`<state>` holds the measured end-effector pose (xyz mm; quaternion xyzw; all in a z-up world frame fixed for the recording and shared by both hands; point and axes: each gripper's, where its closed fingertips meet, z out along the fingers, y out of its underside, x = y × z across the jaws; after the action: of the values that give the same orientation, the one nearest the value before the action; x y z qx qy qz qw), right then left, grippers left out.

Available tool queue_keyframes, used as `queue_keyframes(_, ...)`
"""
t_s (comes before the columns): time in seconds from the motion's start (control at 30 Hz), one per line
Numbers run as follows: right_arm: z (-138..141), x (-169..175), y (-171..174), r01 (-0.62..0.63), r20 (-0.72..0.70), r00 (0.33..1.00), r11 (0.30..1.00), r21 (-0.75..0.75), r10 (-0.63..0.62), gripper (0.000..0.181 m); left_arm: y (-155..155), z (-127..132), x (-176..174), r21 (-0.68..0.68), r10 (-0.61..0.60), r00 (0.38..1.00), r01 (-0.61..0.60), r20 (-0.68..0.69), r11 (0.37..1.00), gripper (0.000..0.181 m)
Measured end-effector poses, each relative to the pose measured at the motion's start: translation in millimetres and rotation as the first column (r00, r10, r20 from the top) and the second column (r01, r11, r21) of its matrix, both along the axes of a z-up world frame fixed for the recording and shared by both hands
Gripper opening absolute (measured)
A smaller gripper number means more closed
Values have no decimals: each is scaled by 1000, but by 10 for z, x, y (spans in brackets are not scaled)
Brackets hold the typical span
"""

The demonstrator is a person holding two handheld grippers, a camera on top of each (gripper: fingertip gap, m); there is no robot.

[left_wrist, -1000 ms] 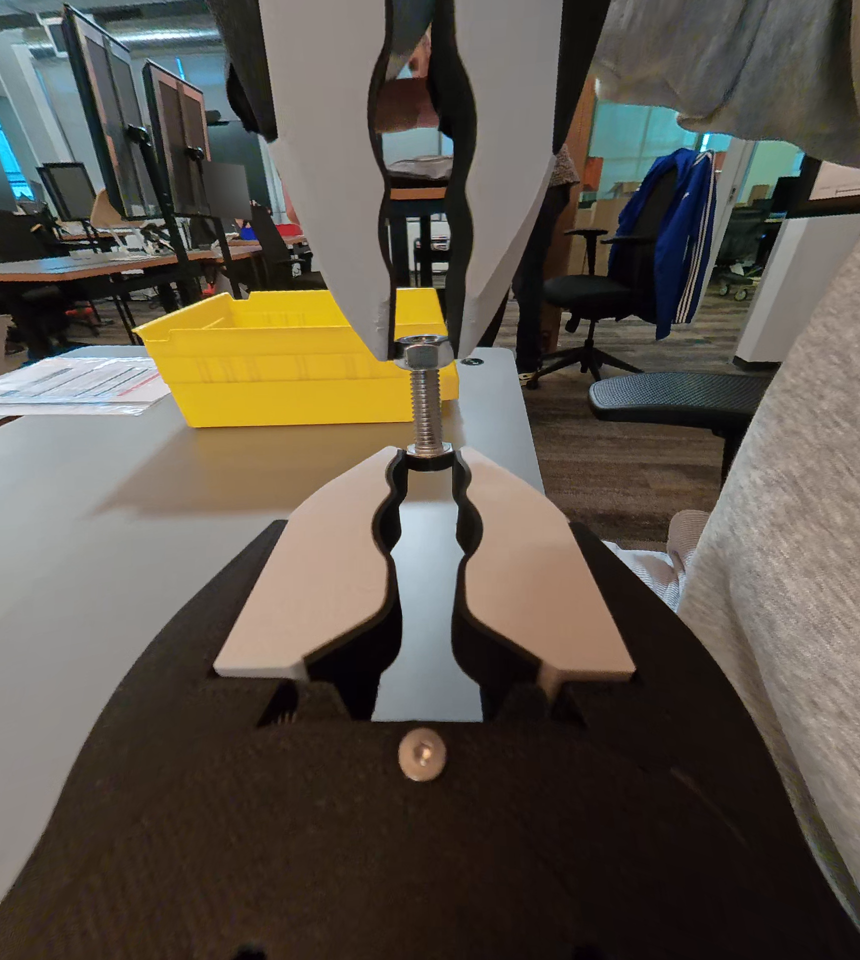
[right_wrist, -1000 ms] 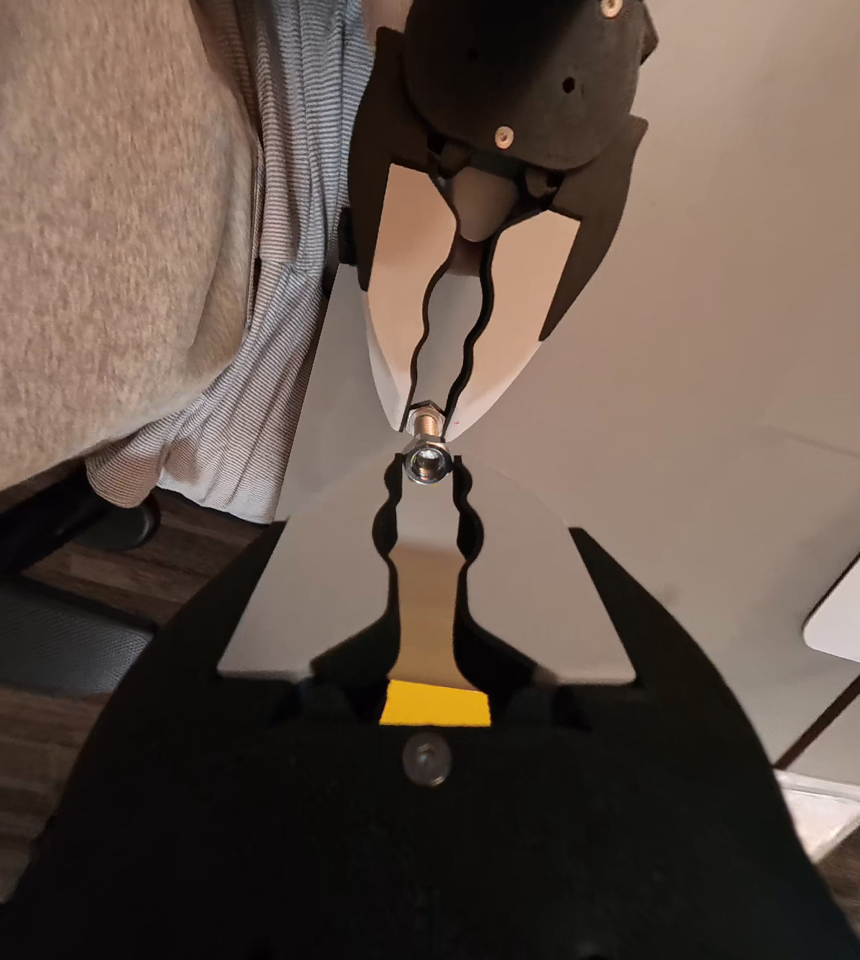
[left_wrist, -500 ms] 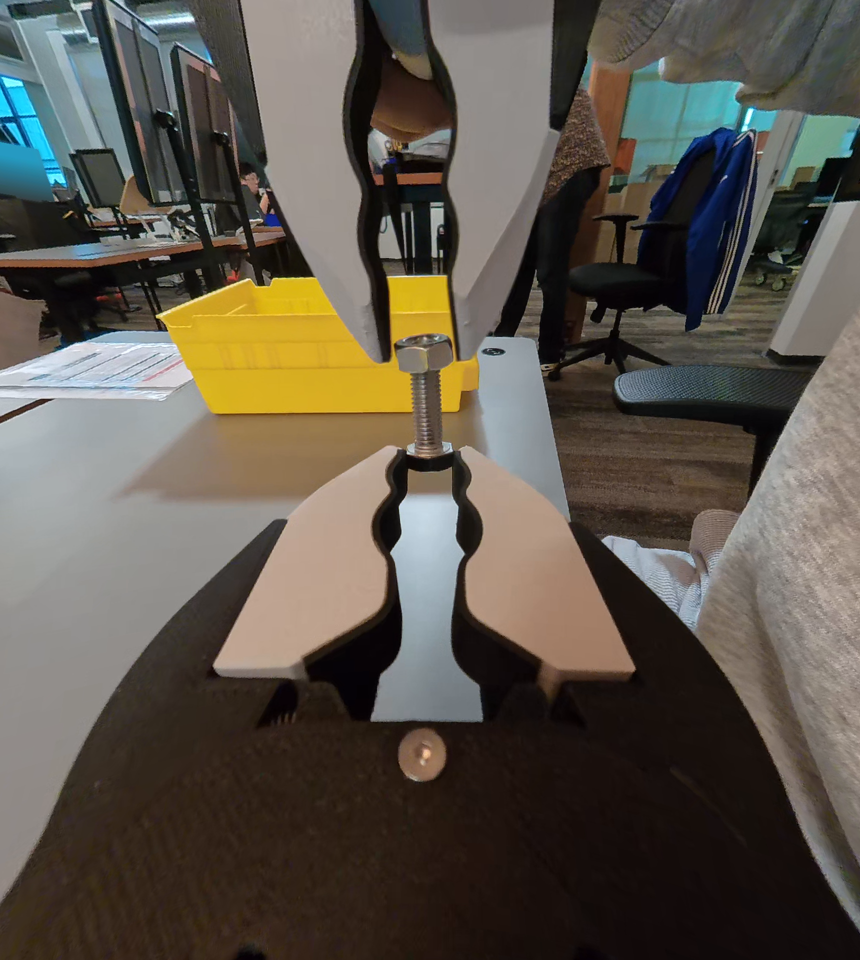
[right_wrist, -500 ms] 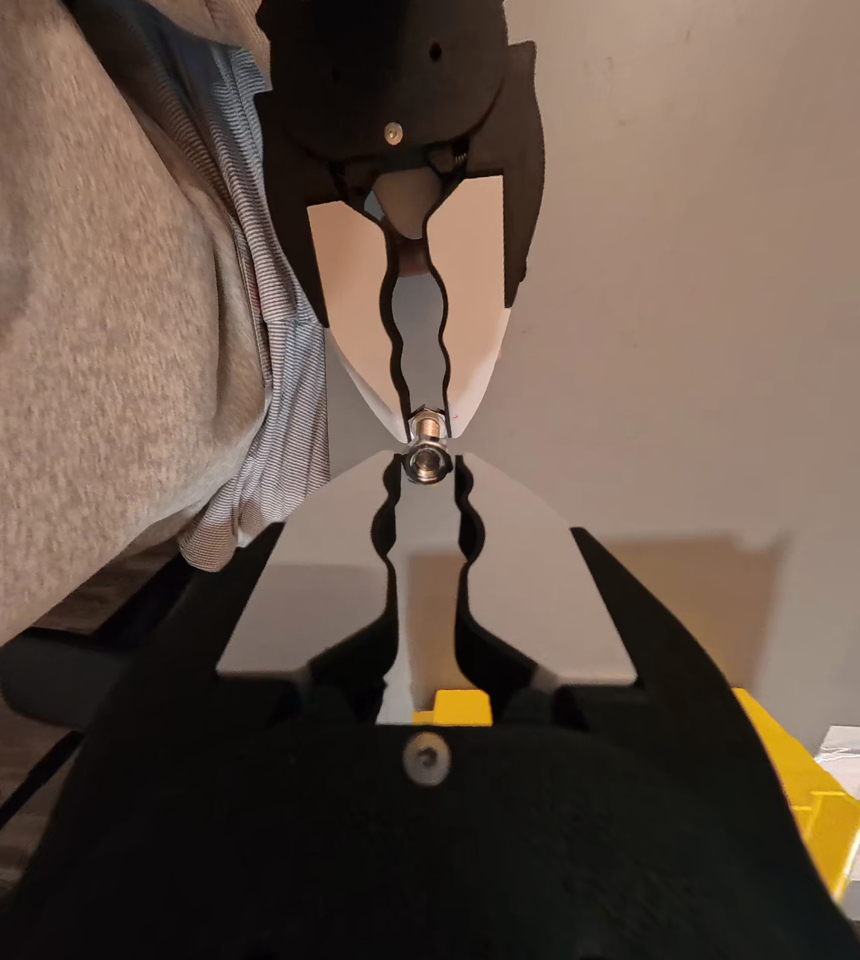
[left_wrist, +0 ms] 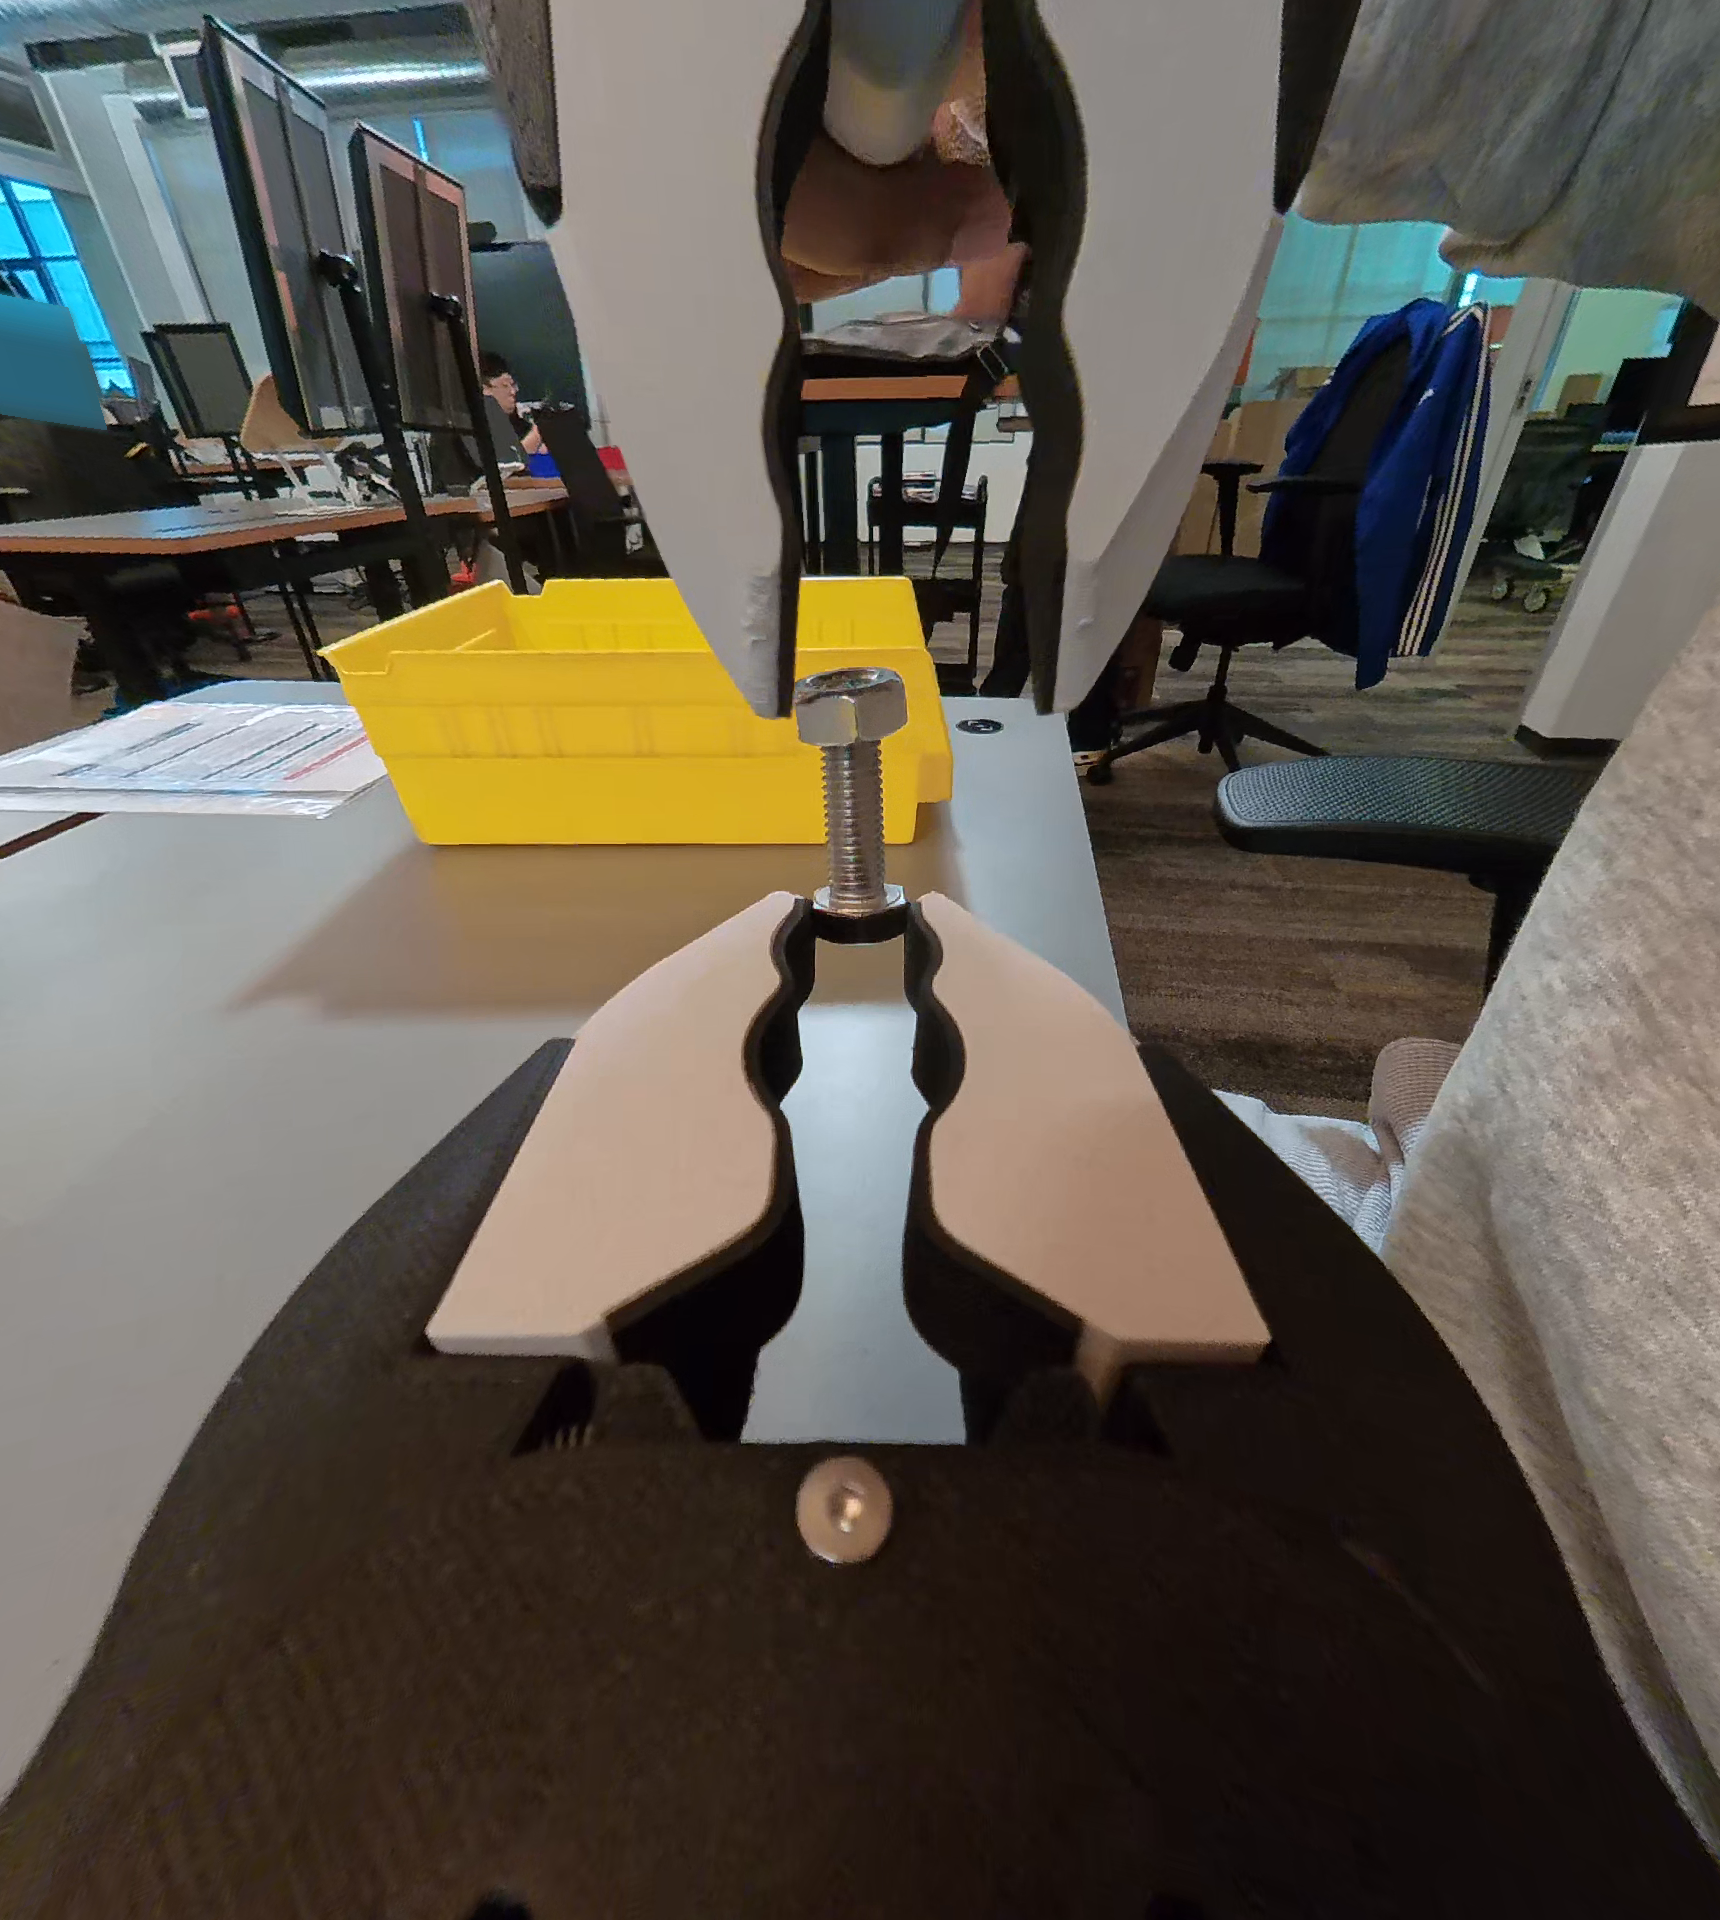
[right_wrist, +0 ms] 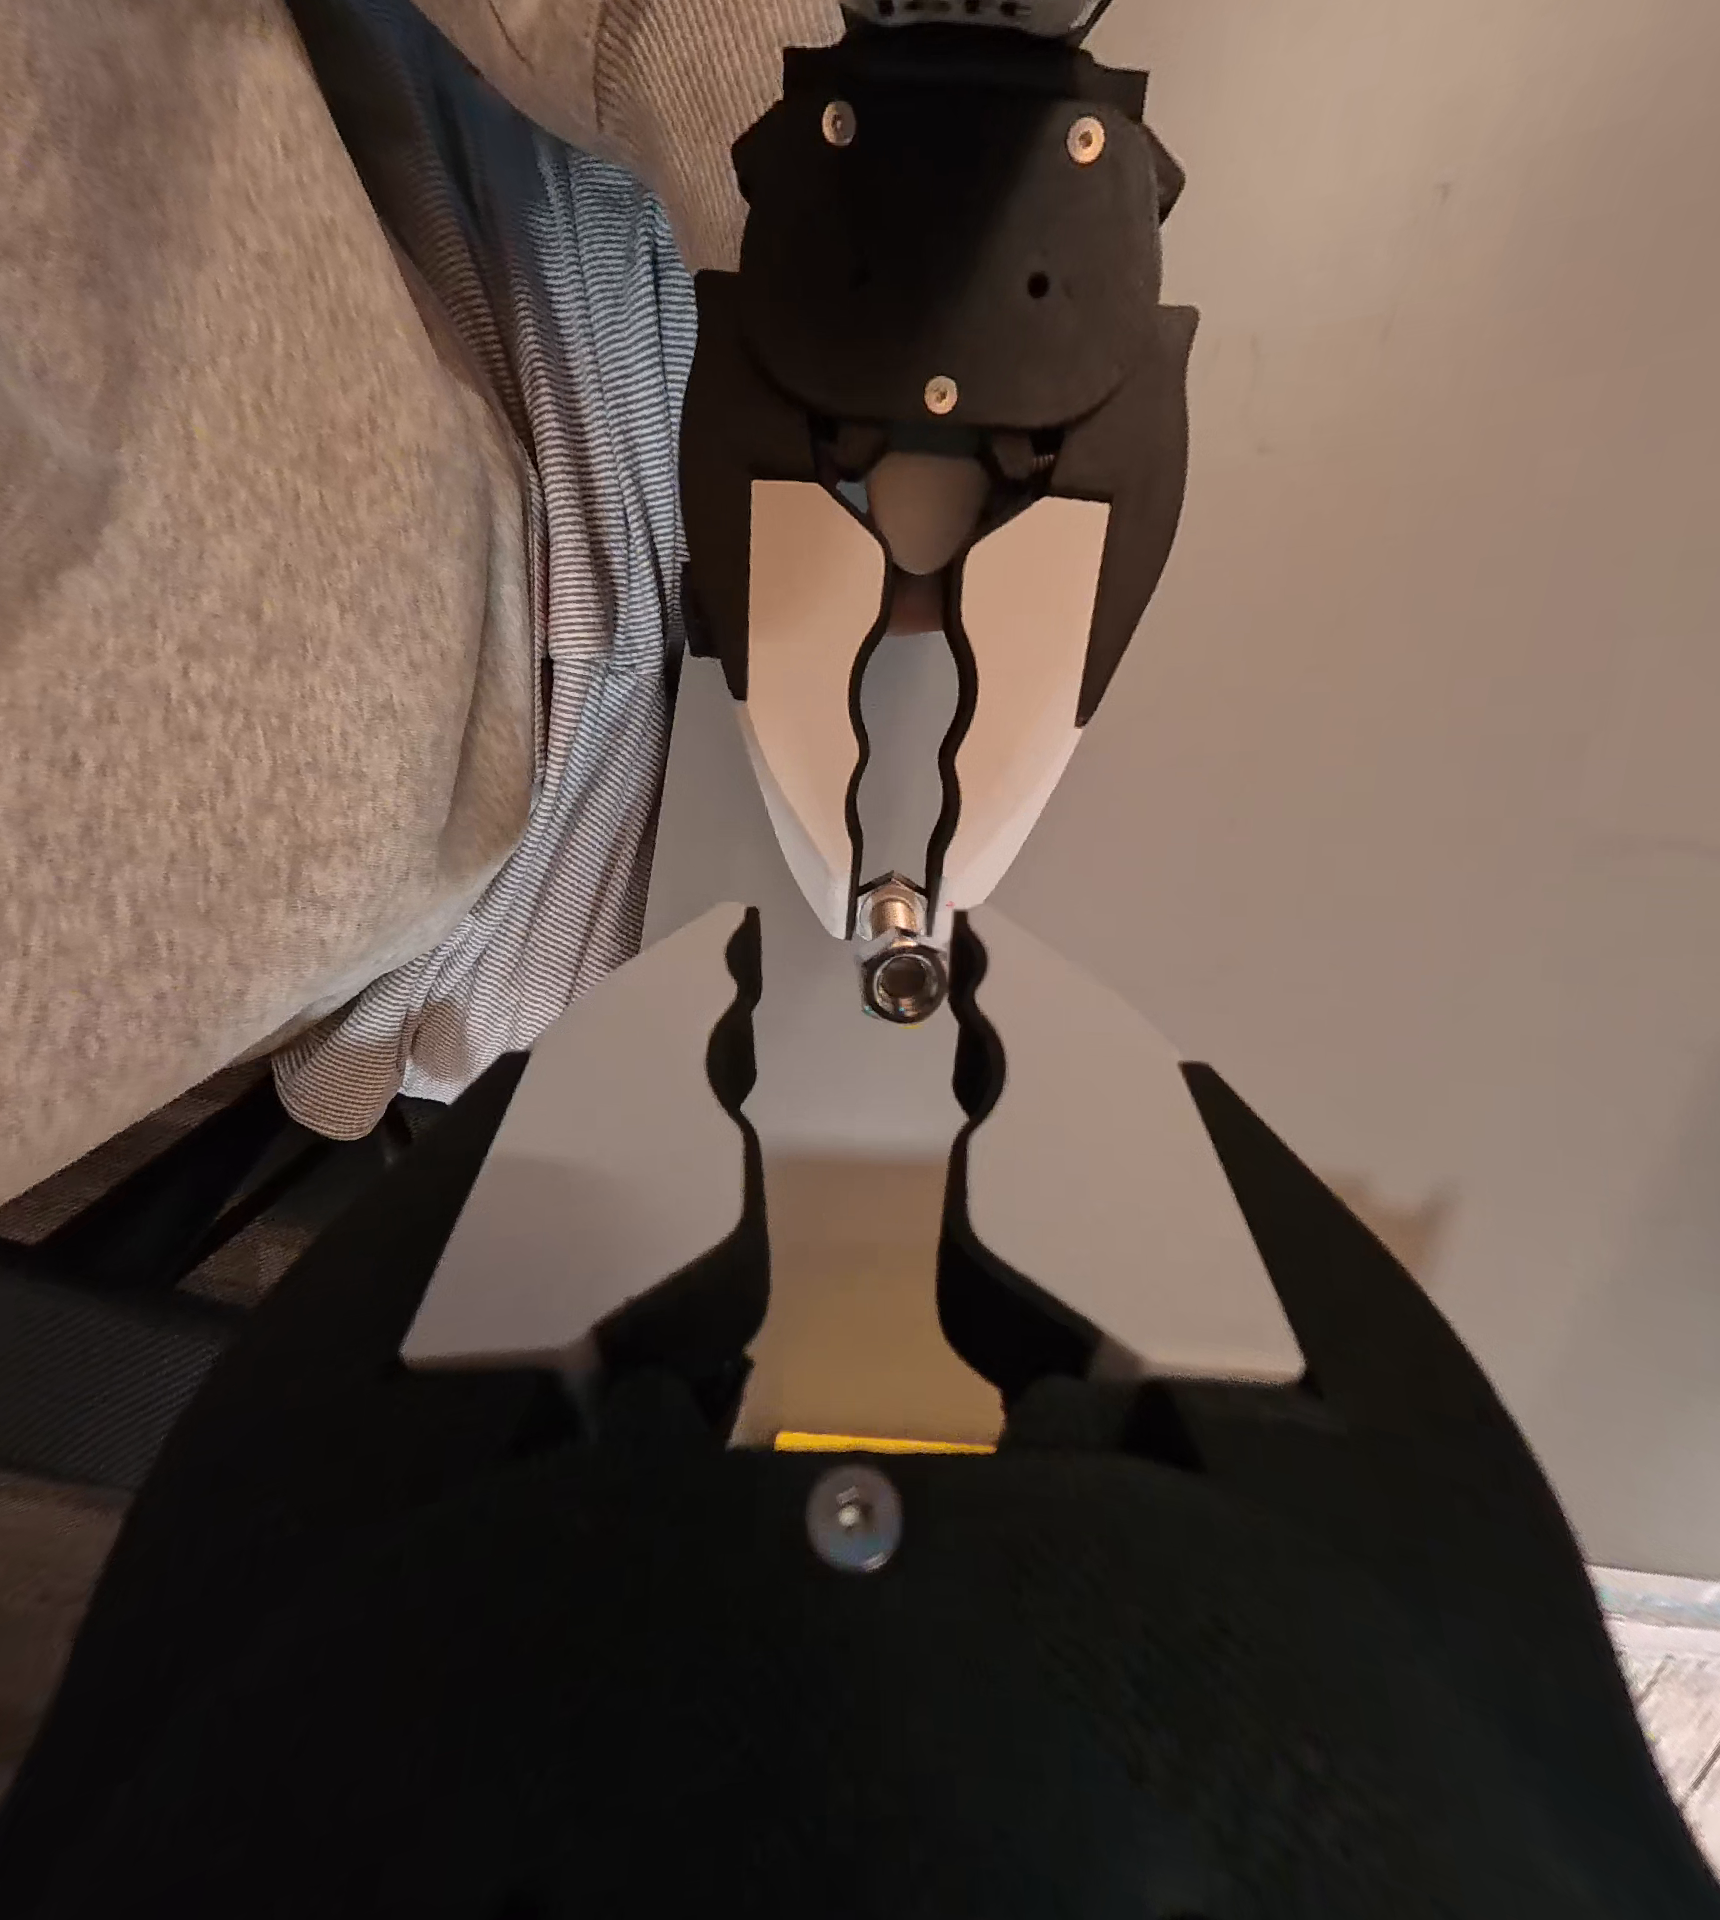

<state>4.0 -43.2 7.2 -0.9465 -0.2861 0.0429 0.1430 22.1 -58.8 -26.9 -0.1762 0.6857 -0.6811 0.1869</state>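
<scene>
Clamping the nut (left_wrist: 856,900) beneath an upright hex bolt (left_wrist: 851,790), the left gripper (left_wrist: 854,914) holds; the right gripper (right_wrist: 851,935) hangs spread wide around the bolt head, gripping nothing.

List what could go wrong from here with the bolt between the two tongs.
1. The left tongs pinch only the nut, at their very tips. A knock could twist it free, and the bolt might drop past the nearby edge of the table.
2. The right tongs stand open and off-centre around the bolt's head. Closing like that could shove the bolt sideways rather than grip it.
</scene>
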Motion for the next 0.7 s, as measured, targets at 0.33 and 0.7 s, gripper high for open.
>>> queue_keyframes(0.33,0,101,-26,28,45,999,999,-21,-27,32,37,44,20,-42,10,1000,-10,-15,999,17)
queue_keyframes(0.7,-12,141,-78,39,64,997,998,-42,-36,31,53,64,23,-57,13,1000,-13,-14,998,17)
